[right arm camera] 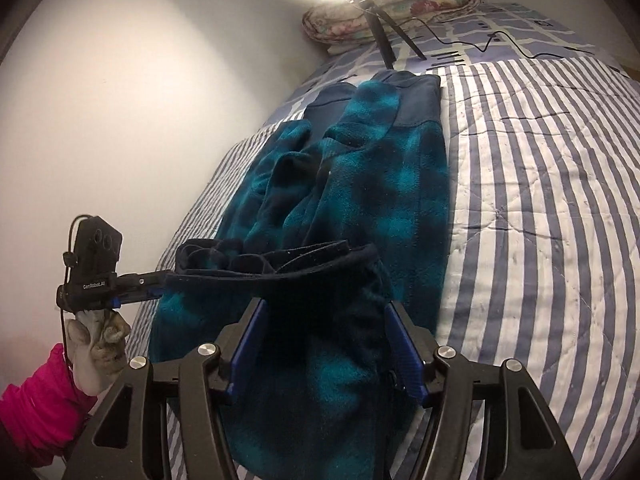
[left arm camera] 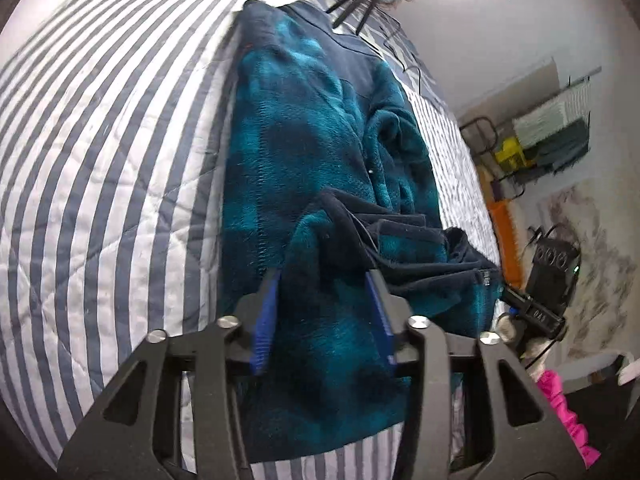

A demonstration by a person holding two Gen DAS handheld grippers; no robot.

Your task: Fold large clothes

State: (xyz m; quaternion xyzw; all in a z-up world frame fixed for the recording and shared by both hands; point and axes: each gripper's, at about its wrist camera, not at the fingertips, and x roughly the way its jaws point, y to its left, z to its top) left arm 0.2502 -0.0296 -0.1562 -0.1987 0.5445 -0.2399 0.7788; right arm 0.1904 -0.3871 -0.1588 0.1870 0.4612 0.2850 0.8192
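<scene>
Lifting the near hem: a lengthwise fold of the fleece jacket (right arm camera: 360,184) appears to be the step in hand, with both claws at the end of the garment nearest the cameras.

Item: fleece jacket, teal with darker blotches, navy panels at the far end and a navy band along the near hem. Already narrowed, a sleeve folded inward along its middle. Pile thick and soft; likely to slump if released unevenly.

Location: lying lengthwise on the striped quilt (right arm camera: 540,200) of the bed, its far end toward the tripod (right arm camera: 384,40) that stands beyond it, near a folded floral blanket (right arm camera: 392,4).

Left claw (left arm camera: 326,312): closed on the hem, fabric bunched between the blue pads (left arm camera: 266,320).

Right claw (right arm camera: 324,340): jaws stand wider with fleece filling the gap; the pads seem to bear on the cloth, though the dark pile makes contact hard to confirm.

Also present: a gloved hand (right arm camera: 100,344) with a pink sleeve (right arm camera: 36,408), carrying the left claw.

Next move, as judged: raise both corners level and together, carry the hem toward the tripod end, and lay it square on the navy panels without dragging the lower layer.
</scene>
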